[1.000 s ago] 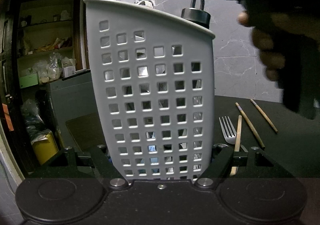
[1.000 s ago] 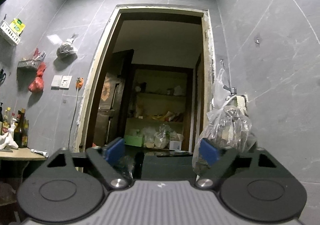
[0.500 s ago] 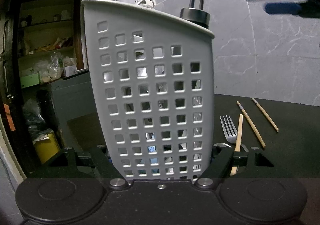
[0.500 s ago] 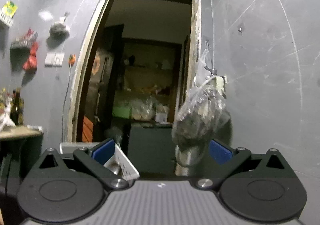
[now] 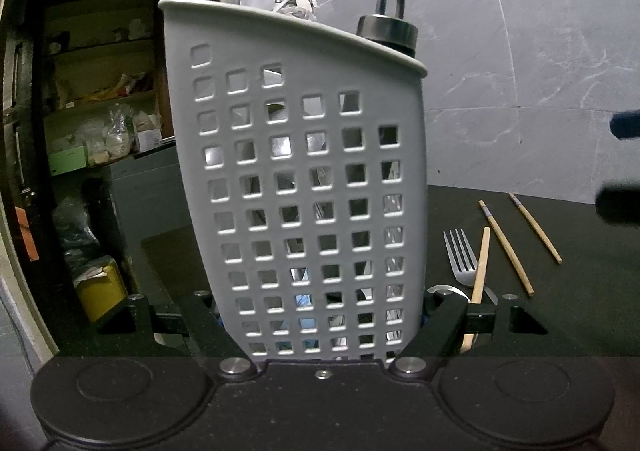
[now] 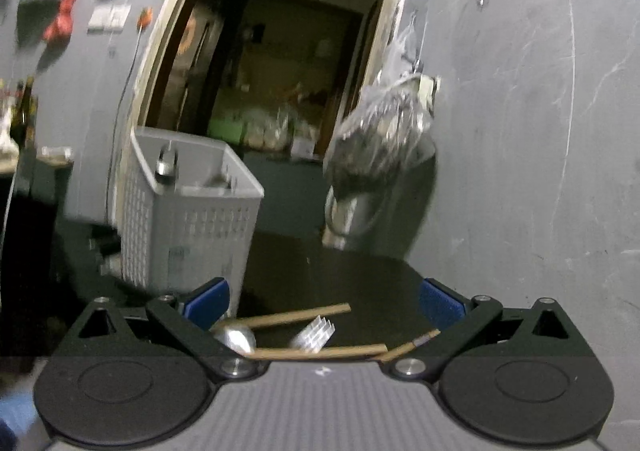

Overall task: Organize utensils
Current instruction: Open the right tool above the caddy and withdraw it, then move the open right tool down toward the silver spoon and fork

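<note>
On a dark table (image 5: 520,331), left gripper (image 5: 320,315) clamping the base of an upright grey perforated utensil basket (image 5: 304,179), fork (image 5: 460,255) and wooden chopsticks (image 5: 505,247) lying just right of it, right gripper (image 6: 324,305) spread wide, nothing between its blue pads (image 6: 206,301)

Fork (image 5: 460,257) and chopsticks (image 5: 505,247) lie on the table (image 5: 580,311), right of the basket (image 5: 312,191).

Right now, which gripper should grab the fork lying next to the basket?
Right. The right gripper has its jaws open and empty, with the fork lying just ahead between them. The left gripper is clamped on the white basket, steadying it, so it probably isn't free.
</note>
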